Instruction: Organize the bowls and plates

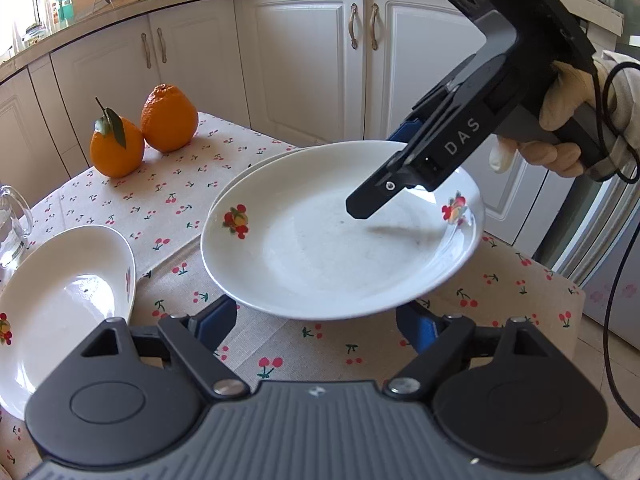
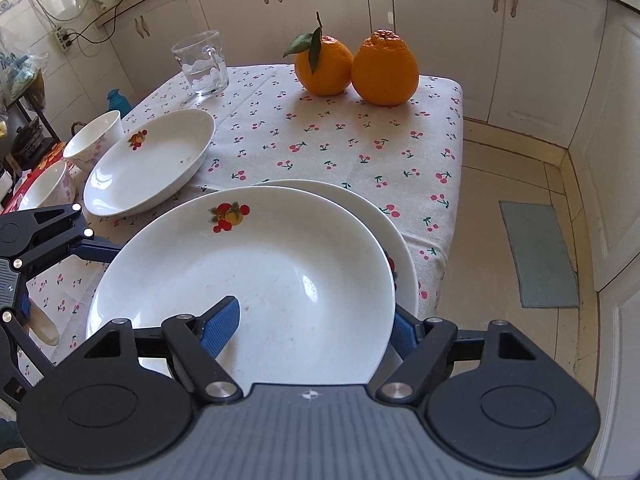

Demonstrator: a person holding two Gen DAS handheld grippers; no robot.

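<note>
A white plate with fruit prints (image 1: 320, 248) (image 2: 260, 272) hangs tilted just above a second matching plate (image 1: 248, 168) (image 2: 384, 216) on the cherry-print tablecloth. My right gripper (image 2: 312, 332) (image 1: 380, 168) is shut on the upper plate's rim, one blue pad (image 2: 222, 328) on its inner face, the other under the edge. My left gripper (image 1: 318, 326) (image 2: 60, 280) is open at the opposite rim. Its fingers (image 1: 216, 324) reach under the edge without clamping it. An oval white dish (image 1: 52, 308) (image 2: 152, 164) lies to the left.
Two small bowls (image 2: 96, 136) (image 2: 48, 188) stand beyond the oval dish at the table's left edge. Two oranges (image 2: 324, 66) (image 2: 384, 70) and a glass mug (image 2: 202, 64) sit at the far end. White cabinets (image 1: 304, 60) surround the table; a mat (image 2: 536, 252) lies on the floor.
</note>
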